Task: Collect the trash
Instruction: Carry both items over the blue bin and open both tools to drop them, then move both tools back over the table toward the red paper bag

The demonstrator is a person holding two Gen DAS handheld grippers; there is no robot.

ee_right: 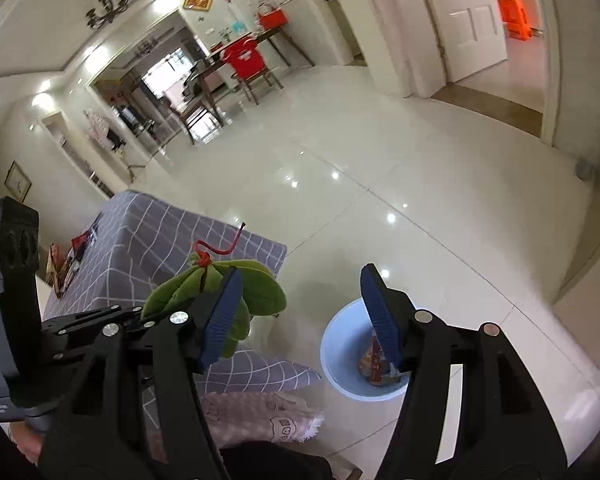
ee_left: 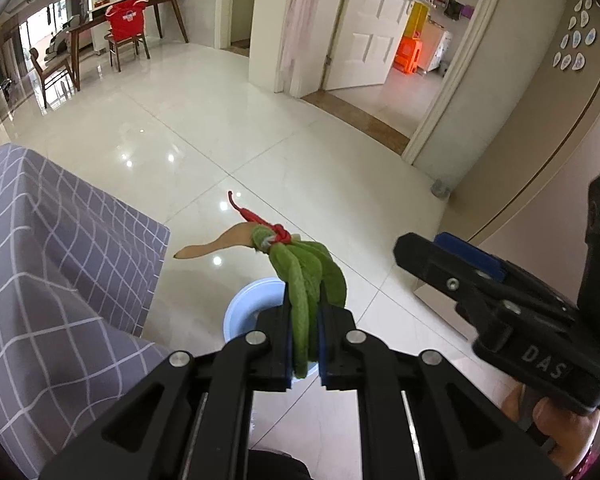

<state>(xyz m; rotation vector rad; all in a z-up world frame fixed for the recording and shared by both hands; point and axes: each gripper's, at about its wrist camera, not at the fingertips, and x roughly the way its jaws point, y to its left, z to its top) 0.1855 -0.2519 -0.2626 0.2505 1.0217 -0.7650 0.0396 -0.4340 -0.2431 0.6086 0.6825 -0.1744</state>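
Observation:
My left gripper (ee_left: 304, 312) is shut on a bunch of green leaves (ee_left: 308, 280) tied at the top with a red string (ee_left: 256, 218). It holds the bunch in the air above a light blue bin (ee_left: 240, 312) on the floor. In the right wrist view the leaves (ee_right: 260, 296) hang left of my right gripper (ee_right: 300, 320), which is open and empty. The bin (ee_right: 340, 344) lies below it with colourful wrappers (ee_right: 374, 360) inside. The right gripper also shows at the right of the left wrist view (ee_left: 452, 268).
A table under a grey checked cloth (ee_left: 52, 260) stands left of the bin, with packets (ee_right: 66, 264) on its far side. A patterned cloth (ee_right: 260, 416) hangs below it. Glossy white tile floor (ee_left: 300, 140) stretches ahead. A dining table and chairs (ee_left: 116, 36) stand far back; an open door (ee_left: 372, 28) is at right.

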